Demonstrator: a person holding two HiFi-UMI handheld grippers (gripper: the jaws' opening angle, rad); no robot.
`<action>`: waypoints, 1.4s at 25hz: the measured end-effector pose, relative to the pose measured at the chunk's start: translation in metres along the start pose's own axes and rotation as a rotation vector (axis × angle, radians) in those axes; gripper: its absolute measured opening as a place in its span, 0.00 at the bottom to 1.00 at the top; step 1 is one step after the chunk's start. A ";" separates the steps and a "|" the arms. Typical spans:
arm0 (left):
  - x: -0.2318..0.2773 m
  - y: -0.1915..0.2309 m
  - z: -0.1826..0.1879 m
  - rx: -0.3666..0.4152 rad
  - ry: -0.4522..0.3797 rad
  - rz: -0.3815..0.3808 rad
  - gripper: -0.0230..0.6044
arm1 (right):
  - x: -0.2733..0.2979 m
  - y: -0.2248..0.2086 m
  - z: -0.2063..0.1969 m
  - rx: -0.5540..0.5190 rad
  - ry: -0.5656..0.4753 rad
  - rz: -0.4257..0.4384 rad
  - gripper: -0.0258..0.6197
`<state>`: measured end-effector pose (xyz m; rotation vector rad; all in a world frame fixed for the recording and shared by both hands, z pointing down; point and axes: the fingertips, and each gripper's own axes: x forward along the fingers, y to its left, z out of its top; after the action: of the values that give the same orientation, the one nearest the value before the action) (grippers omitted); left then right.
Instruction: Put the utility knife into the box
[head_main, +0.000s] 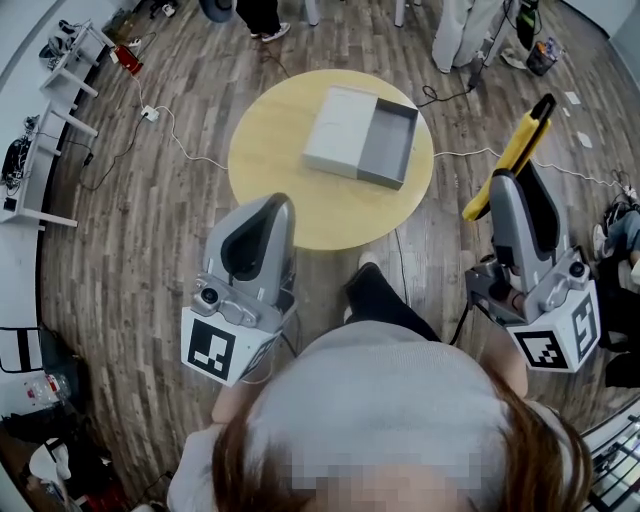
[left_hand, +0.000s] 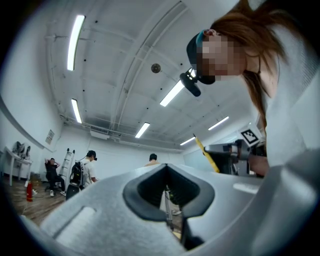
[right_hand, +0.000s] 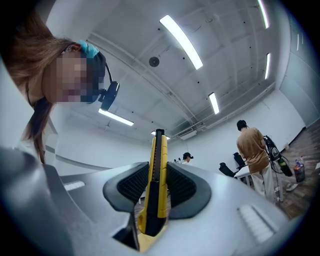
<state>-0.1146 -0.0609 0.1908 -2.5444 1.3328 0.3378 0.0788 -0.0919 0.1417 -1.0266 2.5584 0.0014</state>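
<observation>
Pinching: our right gripper (right_hand: 158, 186) clamps the yellow-and-black plastic utility knife (right_hand: 159, 150) between its ribbed pads, and the knife's long end sticks out past the tips.
Knife place: in the head view we hold it beyond the rim of the round pale wooden table (head_main: 268, 150), at about 3 o'clock, slanting toward 1 o'clock.
Left gripper (head_main: 266, 206): jaws pressed together on nothing, at the table's 7 o'clock.
Box: the grey rectangular box (head_main: 384, 181) lies on the table, just toward 1 o'clock of centre, open tray rightward, apart from the knife.
</observation>
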 end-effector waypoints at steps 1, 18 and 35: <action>0.006 0.006 -0.002 0.006 0.001 0.004 0.04 | 0.007 -0.006 -0.002 0.005 -0.002 0.004 0.22; 0.129 0.065 -0.032 0.032 -0.033 0.018 0.04 | 0.104 -0.118 -0.013 0.030 -0.010 0.062 0.22; 0.153 0.095 -0.061 -0.060 0.000 -0.034 0.04 | 0.139 -0.142 -0.057 0.126 0.100 -0.044 0.22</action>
<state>-0.1026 -0.2511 0.1896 -2.6128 1.2966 0.3762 0.0618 -0.2972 0.1657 -1.0593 2.5863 -0.2253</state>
